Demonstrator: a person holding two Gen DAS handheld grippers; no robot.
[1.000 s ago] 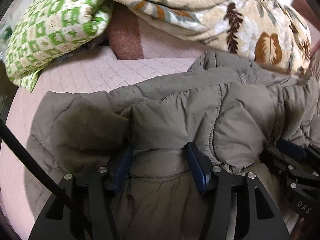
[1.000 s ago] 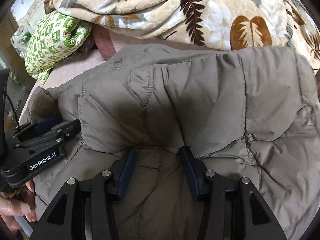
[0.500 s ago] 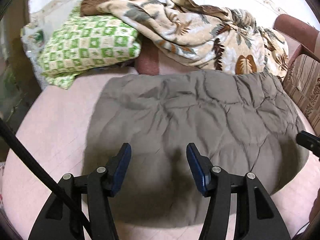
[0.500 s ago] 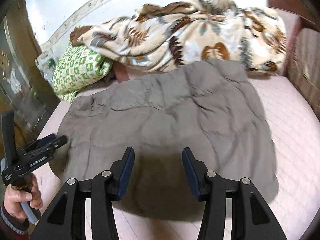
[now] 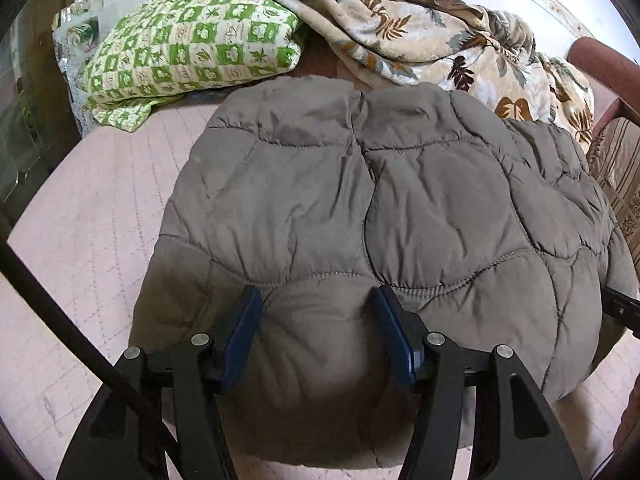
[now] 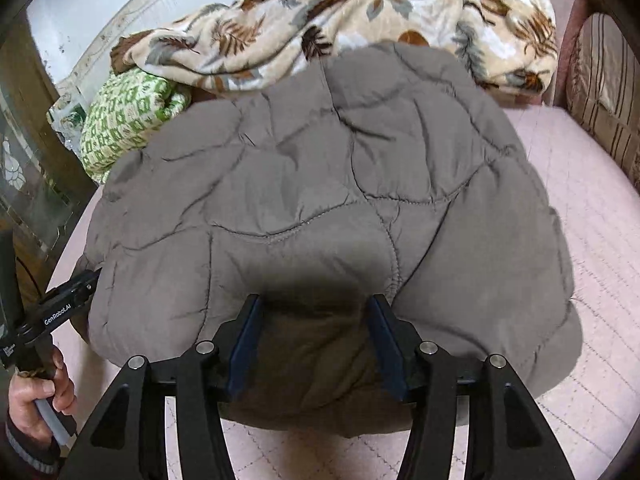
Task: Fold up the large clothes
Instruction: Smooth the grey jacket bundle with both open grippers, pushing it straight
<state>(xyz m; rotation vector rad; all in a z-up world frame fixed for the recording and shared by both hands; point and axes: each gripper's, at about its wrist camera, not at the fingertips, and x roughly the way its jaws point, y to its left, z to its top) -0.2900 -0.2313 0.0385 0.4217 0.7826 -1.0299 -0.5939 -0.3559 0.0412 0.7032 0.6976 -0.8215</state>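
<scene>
Fingers (image 5: 248, 320) of both grippers spread wide over the jacket (image 5: 360, 208); only the right view shows a hand (image 6: 38, 400).

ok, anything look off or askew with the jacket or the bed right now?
Nothing damaged. The grey quilted jacket lies folded on the pink bed cover, puffy and rounded rather than flat. Its far edge meets the crumpled leaf-print blanket. Both tools are open above it.

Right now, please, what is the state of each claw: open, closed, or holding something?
Left claw: open, holding nothing, over the grey jacket.
Right claw: open, holding nothing, over the same jacket.
</scene>
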